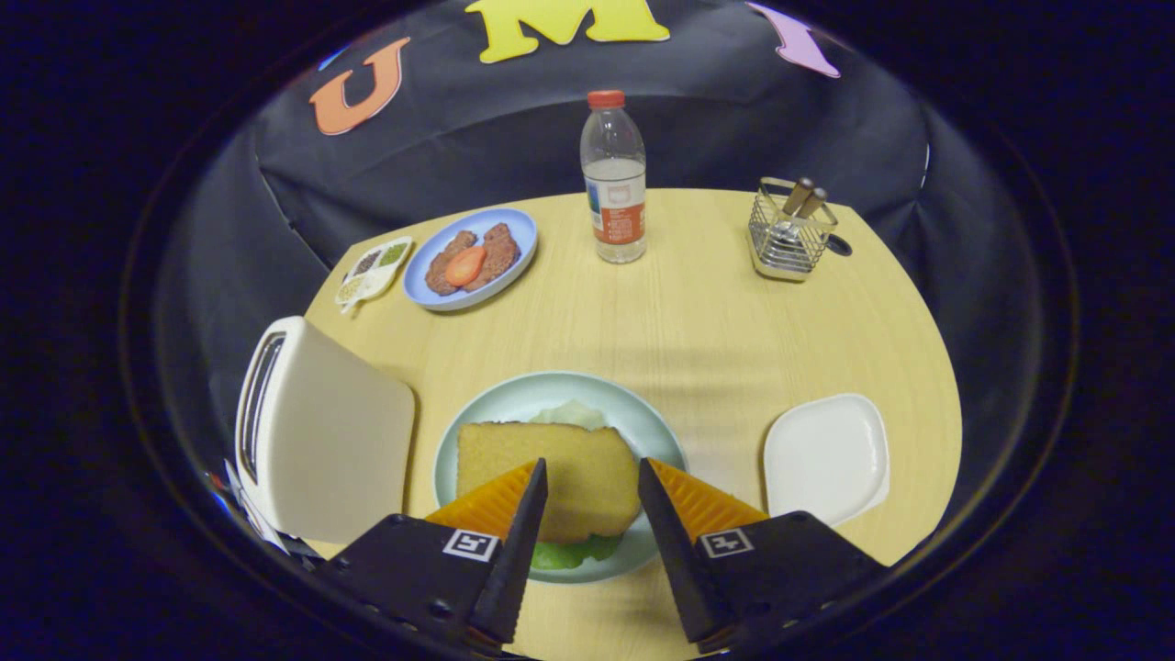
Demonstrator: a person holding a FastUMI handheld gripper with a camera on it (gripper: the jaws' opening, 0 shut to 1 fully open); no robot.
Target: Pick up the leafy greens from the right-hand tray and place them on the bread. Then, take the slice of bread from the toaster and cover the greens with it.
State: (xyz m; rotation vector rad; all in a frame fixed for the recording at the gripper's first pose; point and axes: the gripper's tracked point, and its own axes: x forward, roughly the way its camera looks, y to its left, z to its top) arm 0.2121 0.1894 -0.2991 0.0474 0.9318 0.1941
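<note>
Your gripper (592, 477) hovers tilted down over the pale green plate (514, 395), fingers spread, gripping nothing — the bread slice (551, 477) lies between them, covering the leafy greens (574, 553).

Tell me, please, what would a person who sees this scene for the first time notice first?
First, the bread slice on the pale green plate, with leafy greens peeking out beneath it; it lies just ahead of and between the open gripper fingers. Next, the white toaster left of the plate and the white tray to its right. Beyond stands a water bottle.
</note>
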